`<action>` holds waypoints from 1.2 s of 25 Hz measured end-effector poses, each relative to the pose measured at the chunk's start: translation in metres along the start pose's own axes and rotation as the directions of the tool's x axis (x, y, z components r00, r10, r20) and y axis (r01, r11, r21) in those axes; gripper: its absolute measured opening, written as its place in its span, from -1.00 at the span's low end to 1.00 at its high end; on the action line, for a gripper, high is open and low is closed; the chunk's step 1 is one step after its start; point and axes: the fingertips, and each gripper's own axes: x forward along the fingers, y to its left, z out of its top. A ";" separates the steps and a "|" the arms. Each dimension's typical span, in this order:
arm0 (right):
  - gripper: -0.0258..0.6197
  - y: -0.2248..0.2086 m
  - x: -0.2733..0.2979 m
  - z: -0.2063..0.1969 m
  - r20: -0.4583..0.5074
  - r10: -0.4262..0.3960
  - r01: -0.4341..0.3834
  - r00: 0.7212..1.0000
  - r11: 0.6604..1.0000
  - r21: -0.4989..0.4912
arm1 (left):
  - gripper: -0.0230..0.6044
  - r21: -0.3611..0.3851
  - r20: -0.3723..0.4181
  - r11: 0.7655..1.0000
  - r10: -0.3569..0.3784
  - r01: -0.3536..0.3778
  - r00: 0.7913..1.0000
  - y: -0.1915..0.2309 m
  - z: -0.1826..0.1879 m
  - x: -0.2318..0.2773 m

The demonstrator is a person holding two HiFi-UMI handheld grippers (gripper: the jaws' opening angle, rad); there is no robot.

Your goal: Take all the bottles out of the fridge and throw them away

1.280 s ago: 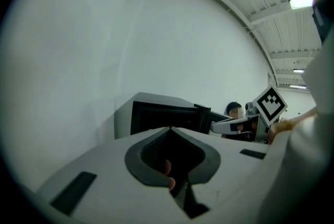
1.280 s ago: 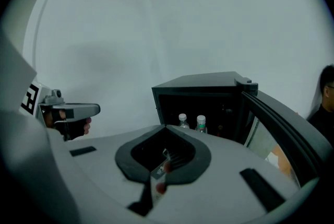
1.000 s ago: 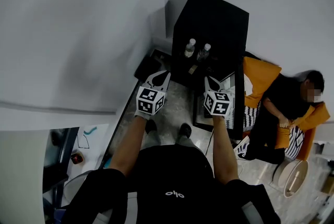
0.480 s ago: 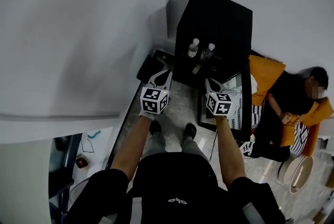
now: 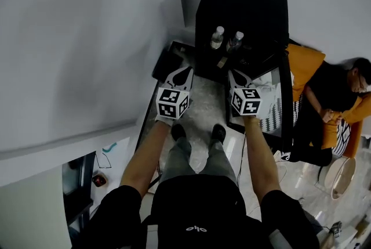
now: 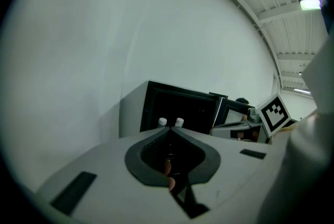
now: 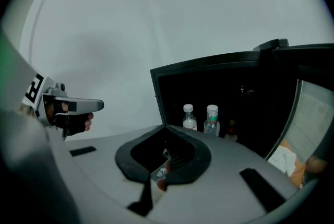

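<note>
Currently you're facing a plain white wall (image 5: 87, 39). A black fridge (image 5: 243, 4) stands against it on a pale marbled floor (image 5: 200, 111). The fridge door (image 5: 277, 105) is swung open to your right, and the interior is dark. Past the door a seated person (image 5: 333, 97) in dark clothes sits on an orange chair (image 5: 304, 65), well apart from your grippers.

You stand directly in front of the fridge with both arms out. Your shoes (image 5: 178, 130) show on the floor just below the grippers. The left gripper (image 5: 184, 72) points toward the fridge's left edge and the right gripper (image 5: 233, 74) toward the opening. They sit side by side and apart, both tilted slightly down.

The left gripper's fingers (image 6: 104, 165) are closed tip to tip with nothing between them. The right gripper's fingers (image 7: 224, 165) are the same, closed and empty.

The task items are two bottles inside the fridge, near the front of a shelf. The left bottle (image 5: 217, 37) and right bottle (image 5: 235, 42) stand upright, just beside each other. Both are clear with white caps. The right gripper view shows a green band on the right bottle. Neither gripper touches a bottle, and both tips are short of the opening.
</note>
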 end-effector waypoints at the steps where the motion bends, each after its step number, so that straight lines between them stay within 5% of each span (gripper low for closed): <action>1: -0.92 -0.002 0.005 -0.002 0.000 -0.005 0.005 1.000 1.000 -0.002 | -0.93 -0.001 0.002 1.000 -0.008 0.008 1.000 0.002 -0.002 0.004; 19: -0.92 -0.067 0.079 -0.062 0.029 -0.161 0.159 0.987 0.985 0.065 | -0.93 0.057 -0.018 0.985 -0.160 0.160 0.987 0.007 -0.058 0.096; 30: -0.92 -0.085 0.105 -0.077 0.051 -0.227 0.224 0.973 0.973 0.062 | -0.93 0.091 -0.049 0.978 -0.184 0.188 0.982 0.013 -0.070 0.114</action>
